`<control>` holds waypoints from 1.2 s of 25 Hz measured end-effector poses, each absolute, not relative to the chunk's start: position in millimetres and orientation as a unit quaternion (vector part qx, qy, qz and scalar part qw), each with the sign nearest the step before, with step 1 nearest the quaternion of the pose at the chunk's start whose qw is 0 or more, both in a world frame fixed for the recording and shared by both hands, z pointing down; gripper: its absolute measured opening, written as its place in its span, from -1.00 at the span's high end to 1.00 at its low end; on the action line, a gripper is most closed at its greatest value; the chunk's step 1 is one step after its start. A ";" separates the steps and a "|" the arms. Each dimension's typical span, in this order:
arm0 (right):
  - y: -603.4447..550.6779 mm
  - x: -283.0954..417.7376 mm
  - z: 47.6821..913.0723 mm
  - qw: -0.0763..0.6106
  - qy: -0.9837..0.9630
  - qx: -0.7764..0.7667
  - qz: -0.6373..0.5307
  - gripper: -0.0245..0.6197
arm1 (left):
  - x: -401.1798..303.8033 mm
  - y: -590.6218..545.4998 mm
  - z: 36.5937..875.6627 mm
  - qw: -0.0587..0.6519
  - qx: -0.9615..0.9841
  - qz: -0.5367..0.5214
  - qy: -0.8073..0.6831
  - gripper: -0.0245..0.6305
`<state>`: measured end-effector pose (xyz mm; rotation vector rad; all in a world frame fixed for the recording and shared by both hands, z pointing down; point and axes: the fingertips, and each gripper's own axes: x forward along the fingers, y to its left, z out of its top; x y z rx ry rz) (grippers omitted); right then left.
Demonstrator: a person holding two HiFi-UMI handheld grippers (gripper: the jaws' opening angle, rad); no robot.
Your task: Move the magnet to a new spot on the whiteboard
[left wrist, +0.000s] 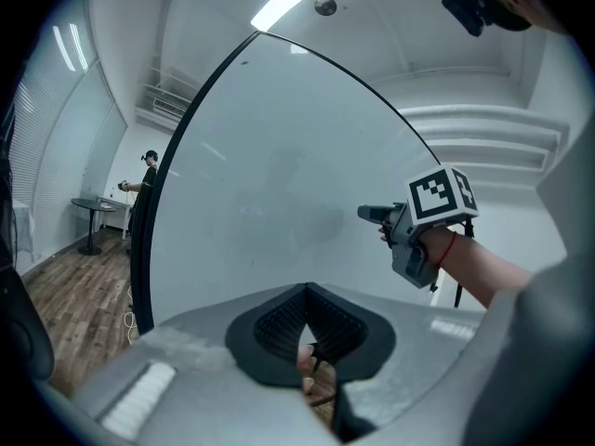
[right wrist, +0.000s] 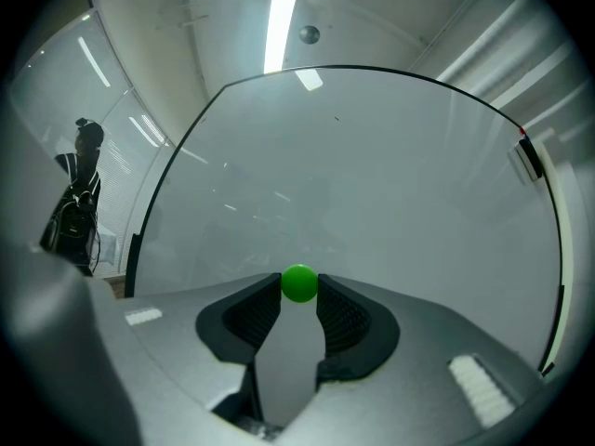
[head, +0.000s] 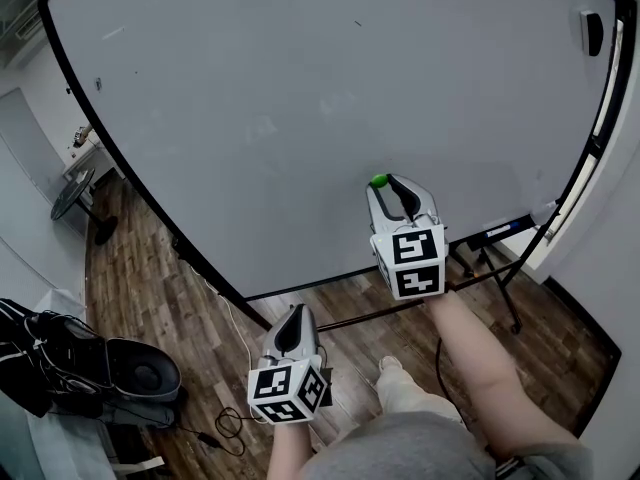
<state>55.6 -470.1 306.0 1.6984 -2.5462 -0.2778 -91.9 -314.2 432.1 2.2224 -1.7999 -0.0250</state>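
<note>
One green magnet point(head: 380, 180) sits low on the single whiteboard point(head: 300, 108), right of centre, pinched between the jaw tips of the right gripper point(head: 388, 186). The left gripper point(head: 297, 313) hangs below the board's bottom edge, its jaws closed together on nothing. Each gripper's cube carries black-and-white square markers.

I'm seeing wood floor point(head: 150, 268) running underneath. A black bag point(head: 35, 358) is lying at far left, with a grey round-faced case point(head: 145, 373) sitting just beside it. A thin black cable point(head: 228, 426) is looping on the floor nearby. A round dark table point(head: 72, 196) is standing farther back. A dark block point(head: 592, 33) is sitting upper right. A person point(left wrist: 149, 170) is standing well off by a small table point(left wrist: 93, 207). A ceiling light strip point(right wrist: 284, 12) is glowing.
</note>
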 end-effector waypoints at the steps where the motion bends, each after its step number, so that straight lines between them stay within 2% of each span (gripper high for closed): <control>1: -465.8 54.9 306.4 0.034 -0.828 0.552 -0.090 0.55 | -93.1 -311.2 431.7 0.139 0.769 -0.008 -0.623 0.91; 30: -308.8 48.6 354.6 0.055 -0.836 0.543 -0.057 0.55 | -122.9 -232.6 429.3 0.126 0.773 -0.005 -0.622 0.91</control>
